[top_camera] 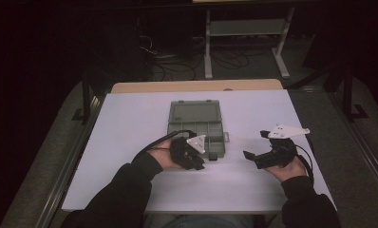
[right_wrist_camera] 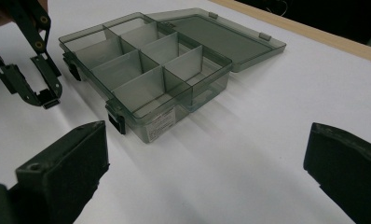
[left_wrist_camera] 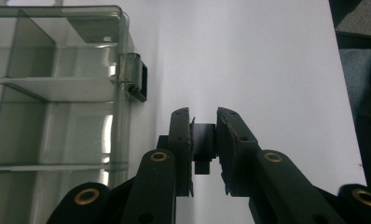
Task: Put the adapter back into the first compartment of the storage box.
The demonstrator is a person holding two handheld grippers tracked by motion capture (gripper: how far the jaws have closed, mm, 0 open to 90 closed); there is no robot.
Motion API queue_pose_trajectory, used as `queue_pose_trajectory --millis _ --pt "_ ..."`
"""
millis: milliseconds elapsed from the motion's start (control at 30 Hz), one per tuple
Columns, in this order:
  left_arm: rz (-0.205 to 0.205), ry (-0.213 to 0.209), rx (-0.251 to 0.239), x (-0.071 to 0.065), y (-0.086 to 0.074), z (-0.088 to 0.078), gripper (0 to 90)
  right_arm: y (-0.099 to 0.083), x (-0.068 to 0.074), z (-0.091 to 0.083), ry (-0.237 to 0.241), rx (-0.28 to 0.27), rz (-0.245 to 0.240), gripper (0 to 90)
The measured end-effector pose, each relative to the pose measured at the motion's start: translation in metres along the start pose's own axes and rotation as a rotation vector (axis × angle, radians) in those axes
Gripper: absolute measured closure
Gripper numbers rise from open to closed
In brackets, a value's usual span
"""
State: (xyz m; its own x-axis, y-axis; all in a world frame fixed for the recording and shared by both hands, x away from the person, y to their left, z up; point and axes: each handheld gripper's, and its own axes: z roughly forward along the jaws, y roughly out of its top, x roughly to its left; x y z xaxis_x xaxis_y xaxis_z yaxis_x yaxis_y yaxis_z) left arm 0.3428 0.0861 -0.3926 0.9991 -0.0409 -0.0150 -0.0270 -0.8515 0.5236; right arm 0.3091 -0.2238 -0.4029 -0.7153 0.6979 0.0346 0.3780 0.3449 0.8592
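A small black block [left_wrist_camera: 203, 140] sits pinched between the tips of my left gripper [left_wrist_camera: 203, 126], which is shut on it. In the high view the left gripper [top_camera: 207, 160] hangs just in front of the box's near right corner. A smoky clear compartment box [top_camera: 195, 126] lies open at the table's middle, its lid [right_wrist_camera: 221, 37] folded flat behind it. Its compartments [right_wrist_camera: 141, 70] look empty. My right gripper [top_camera: 255, 145] is open to the right of the box, its jaws wide apart over bare table [right_wrist_camera: 207, 177]. The left gripper [right_wrist_camera: 46, 100] and the block [right_wrist_camera: 51, 103] also show in the right gripper view.
The box has black latches [left_wrist_camera: 138, 81] on its front wall. The white table top [top_camera: 130, 142] has a wooden strip [top_camera: 196, 86] along its far edge. Beyond it stand a metal frame [top_camera: 246, 33] and loose cables on a dark floor.
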Motion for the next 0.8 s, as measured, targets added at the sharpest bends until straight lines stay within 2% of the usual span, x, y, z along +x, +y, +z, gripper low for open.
queue_pose_trajectory --millis 800 --pt "-0.013 0.025 -0.004 0.011 0.002 -0.031 76.1 0.0 0.001 0.0 -0.001 0.0 -0.005 0.0"
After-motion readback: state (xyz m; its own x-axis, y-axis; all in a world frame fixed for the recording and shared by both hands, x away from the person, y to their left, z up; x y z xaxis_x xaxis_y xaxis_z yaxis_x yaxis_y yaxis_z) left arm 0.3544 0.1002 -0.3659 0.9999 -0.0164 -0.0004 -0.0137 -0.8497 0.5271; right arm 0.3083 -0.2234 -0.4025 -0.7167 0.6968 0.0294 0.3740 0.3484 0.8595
